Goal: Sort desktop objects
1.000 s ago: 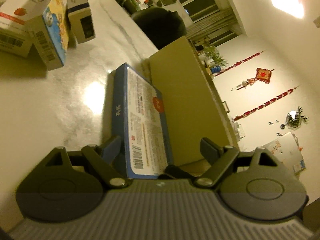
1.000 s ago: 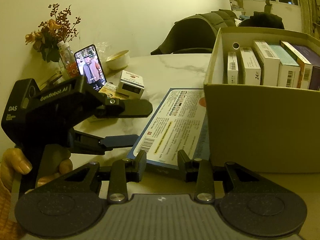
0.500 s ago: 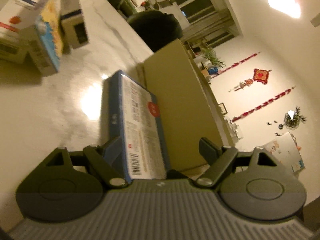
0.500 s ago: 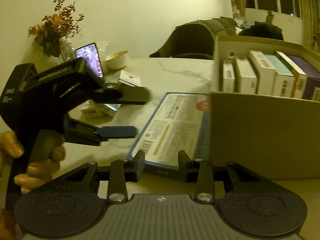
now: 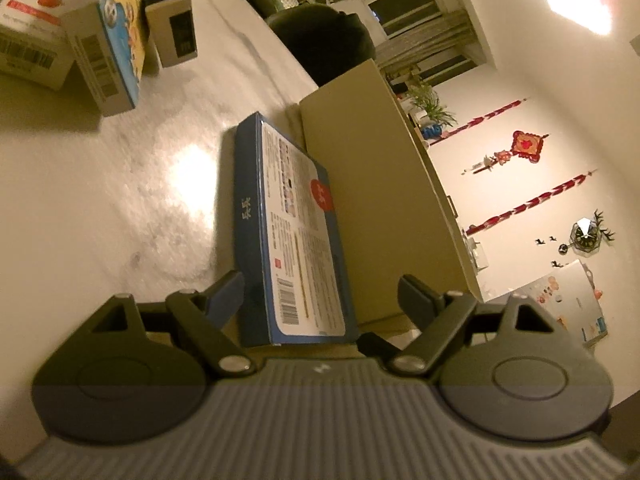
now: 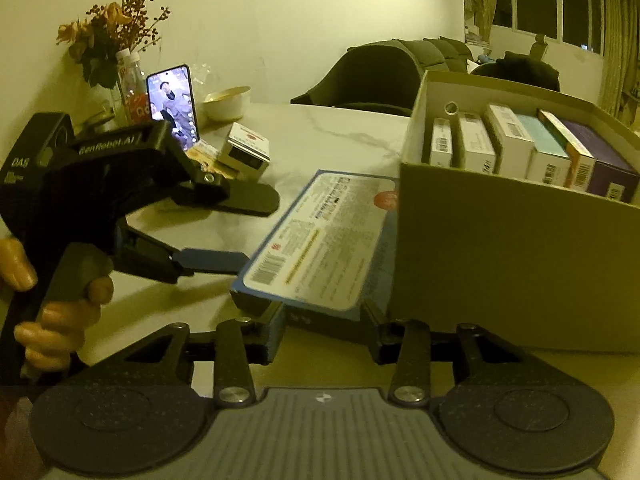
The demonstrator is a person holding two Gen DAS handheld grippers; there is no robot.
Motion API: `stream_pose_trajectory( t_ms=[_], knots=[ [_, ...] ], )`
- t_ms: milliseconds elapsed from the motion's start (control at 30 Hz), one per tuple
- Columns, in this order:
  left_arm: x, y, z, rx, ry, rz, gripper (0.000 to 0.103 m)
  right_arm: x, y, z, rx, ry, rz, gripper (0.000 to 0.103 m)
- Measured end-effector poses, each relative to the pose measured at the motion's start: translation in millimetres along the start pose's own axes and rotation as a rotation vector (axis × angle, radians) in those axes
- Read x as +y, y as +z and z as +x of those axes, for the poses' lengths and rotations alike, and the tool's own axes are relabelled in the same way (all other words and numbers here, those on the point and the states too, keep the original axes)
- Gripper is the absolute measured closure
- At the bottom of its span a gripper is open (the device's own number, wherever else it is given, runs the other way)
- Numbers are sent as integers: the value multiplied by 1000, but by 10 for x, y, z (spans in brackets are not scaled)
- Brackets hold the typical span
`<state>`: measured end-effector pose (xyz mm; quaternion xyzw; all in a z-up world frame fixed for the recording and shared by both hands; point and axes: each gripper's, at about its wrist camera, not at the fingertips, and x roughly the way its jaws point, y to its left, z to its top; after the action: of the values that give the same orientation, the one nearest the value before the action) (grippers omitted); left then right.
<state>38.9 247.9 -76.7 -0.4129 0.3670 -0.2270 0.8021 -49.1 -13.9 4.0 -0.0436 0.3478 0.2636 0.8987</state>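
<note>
In the left wrist view, three small cartons point(image 5: 106, 36) stand in the upper left of the frame on a pale marbled table point(image 5: 88, 200); the outermost is cut off by the frame edge. Toward the centre lies a flat blue box point(image 5: 292, 240), thin and rectangular. Its upper face carries a white label with dense small print, a red round badge and a barcode at the near end; the print is too small to read. The box lies on the table with its far long side against the wall of a cardboard storage box point(image 5: 380, 200). The left gripper point(image 5: 320, 300) has its fingers spread wide, one on either side of the near end of the flat blue box, neither clearly touching it.

In the right wrist view, the left gripper point(image 6: 240, 232) appears at the left of the frame, held by a hand point(image 6: 60, 304) partly cut off at the edge. Behind it stand a vase of dried flowers point(image 6: 116, 36), a lit phone point(image 6: 172, 104) and a white bowl point(image 6: 228, 102). At centre, the flat blue box point(image 6: 320, 240) runs diagonally toward the cardboard storage box point(image 6: 500, 260), which fills the right of the frame and holds a row of upright cartons point(image 6: 520, 148). The right gripper point(image 6: 324, 328) sits at the box's near short end, fingers close on either side; whether they actually pinch it cannot be told, since the box hides the pads.
</note>
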Motion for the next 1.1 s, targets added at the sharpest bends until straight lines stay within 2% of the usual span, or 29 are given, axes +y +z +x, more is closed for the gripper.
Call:
stream_pose_trajectory(
  t_ms=[133, 233, 400, 700, 1100],
  knots=[
    [-3, -16, 19, 1, -5, 12, 18, -71, -36, -28, 19, -16, 18, 55],
    [-13, -20, 28, 1, -2, 19, 18, -120, -44, 17, 29, 3, 47, 55],
    [-42, -50, -16, -7, 12, 39, 16, -86, -12, 64, 26, 14, 54, 46],
    [-34, -97, -178, -47, 51, 55, 15, 14, 13, 47, 54, 100, 54, 46],
    [-29, -257, -363, -75, 89, 73, 15, 159, -60, -23, 54, 130, 29, 46]
  ],
)
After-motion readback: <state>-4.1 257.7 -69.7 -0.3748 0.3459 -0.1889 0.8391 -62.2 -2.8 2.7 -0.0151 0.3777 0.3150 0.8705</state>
